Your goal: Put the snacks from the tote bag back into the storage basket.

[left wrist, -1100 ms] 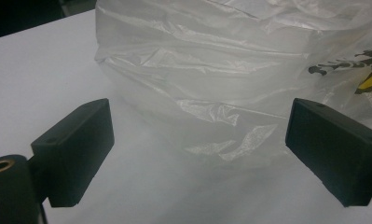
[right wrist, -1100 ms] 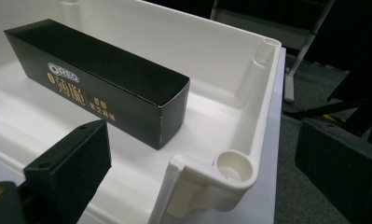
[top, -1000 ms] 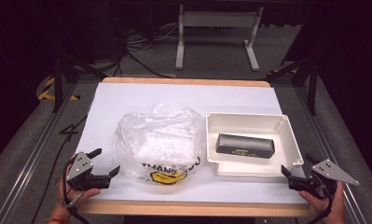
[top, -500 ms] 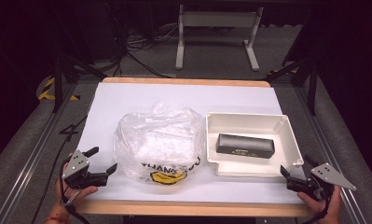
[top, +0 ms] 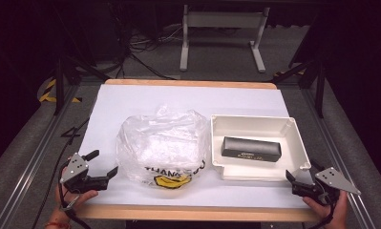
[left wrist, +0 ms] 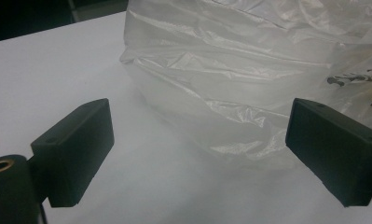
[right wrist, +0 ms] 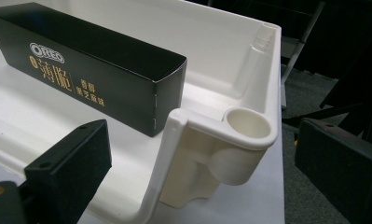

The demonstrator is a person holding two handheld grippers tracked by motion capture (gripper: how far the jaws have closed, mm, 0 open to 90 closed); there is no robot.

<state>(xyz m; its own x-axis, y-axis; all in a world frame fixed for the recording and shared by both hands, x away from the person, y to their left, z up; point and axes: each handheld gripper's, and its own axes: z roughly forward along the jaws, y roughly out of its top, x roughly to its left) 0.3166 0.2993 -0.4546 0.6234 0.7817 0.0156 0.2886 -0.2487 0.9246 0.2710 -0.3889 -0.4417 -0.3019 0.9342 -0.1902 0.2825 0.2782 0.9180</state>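
Observation:
A crumpled clear plastic bag (top: 162,145) with black and yellow print lies in the middle of the white table (top: 188,100). To its right stands a white tray (top: 255,126) holding a long black Oreo box (top: 250,149). My left gripper (top: 101,166) rests open near the front left edge, just left of the bag (left wrist: 230,79), nothing between its jaws. My right gripper (top: 300,179) is open by the tray's front right corner (right wrist: 221,140), with the box (right wrist: 90,65) lying just beyond that corner.
The table's wooden front edge (top: 188,212) runs just behind both hands. A metal stand (top: 221,28) and cables lie on the dark floor beyond the table. Dark rails flank the table on both sides.
Both grippers have drifted slightly back toward the table's front edge. The bag, tray and box have not moved.

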